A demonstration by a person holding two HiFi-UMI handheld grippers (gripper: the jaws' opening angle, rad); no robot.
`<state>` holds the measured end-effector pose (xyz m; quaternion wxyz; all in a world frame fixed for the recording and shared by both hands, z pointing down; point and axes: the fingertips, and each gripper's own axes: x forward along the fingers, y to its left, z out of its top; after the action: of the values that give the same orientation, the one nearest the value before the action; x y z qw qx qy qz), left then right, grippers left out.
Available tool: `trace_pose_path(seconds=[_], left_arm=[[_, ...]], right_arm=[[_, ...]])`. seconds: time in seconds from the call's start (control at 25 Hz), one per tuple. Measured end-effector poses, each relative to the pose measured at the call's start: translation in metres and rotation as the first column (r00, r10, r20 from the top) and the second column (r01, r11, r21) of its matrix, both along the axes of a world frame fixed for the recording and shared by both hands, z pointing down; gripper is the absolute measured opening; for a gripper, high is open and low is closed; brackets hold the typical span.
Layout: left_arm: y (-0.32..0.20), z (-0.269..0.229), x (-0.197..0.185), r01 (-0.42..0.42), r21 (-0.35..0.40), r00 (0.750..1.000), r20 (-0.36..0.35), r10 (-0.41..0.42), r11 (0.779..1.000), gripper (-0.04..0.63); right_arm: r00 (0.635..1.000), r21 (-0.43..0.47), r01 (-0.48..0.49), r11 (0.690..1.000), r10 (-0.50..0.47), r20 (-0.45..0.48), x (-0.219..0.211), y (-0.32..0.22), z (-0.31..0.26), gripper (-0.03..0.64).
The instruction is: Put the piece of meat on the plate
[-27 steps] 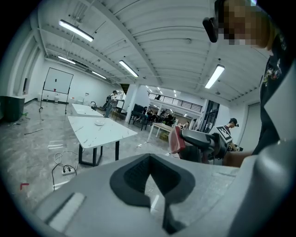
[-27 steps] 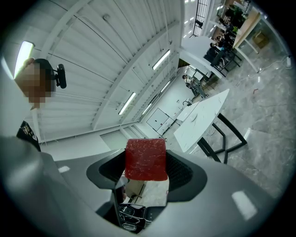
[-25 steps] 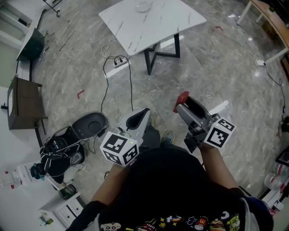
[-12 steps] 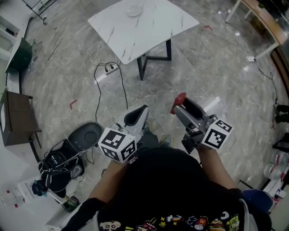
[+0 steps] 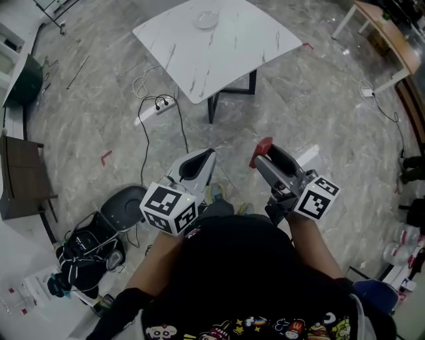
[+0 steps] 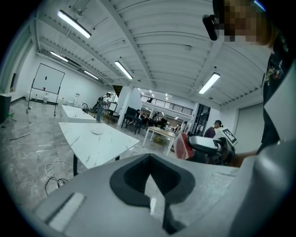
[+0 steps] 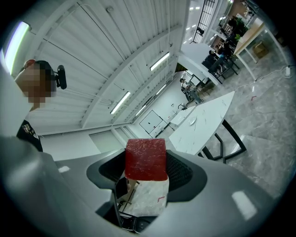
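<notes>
The red piece of meat (image 5: 265,145) is clamped at the tip of my right gripper (image 5: 264,149), held in the air over the floor in front of the person's body. In the right gripper view the meat (image 7: 145,159) is a red block between the jaws. My left gripper (image 5: 198,163) is beside it, shut and holding nothing. The small plate (image 5: 206,20) sits near the far edge of a white marble table (image 5: 226,53), well ahead of both grippers. The left gripper view shows the plate (image 6: 96,131) and the meat (image 6: 183,146) as well.
A power strip with cables (image 5: 156,106) lies on the marble floor left of the table's dark legs (image 5: 229,99). A round black object (image 5: 125,200) and a dark bag (image 5: 86,242) lie at lower left. A wooden bench (image 5: 388,30) stands at upper right.
The view has shifted and the table now sits a little lower in frame. Both grippers keep their pose, with the meat still held in the right one.
</notes>
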<state>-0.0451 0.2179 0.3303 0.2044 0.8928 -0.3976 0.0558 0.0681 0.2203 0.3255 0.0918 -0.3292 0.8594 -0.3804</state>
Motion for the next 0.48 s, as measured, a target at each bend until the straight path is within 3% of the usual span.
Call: trace_pose_path(seconds=[0.48], left_arm=[[-0.020,-0.003,-0.047,0.027,0.031,0.999,-0.021,-0.027,0.999,0.000]], right_arm=[[1.000,0.023,0.009,1.000,-0.008,-0.022,-0.039,-0.032,-0.005,0.299]])
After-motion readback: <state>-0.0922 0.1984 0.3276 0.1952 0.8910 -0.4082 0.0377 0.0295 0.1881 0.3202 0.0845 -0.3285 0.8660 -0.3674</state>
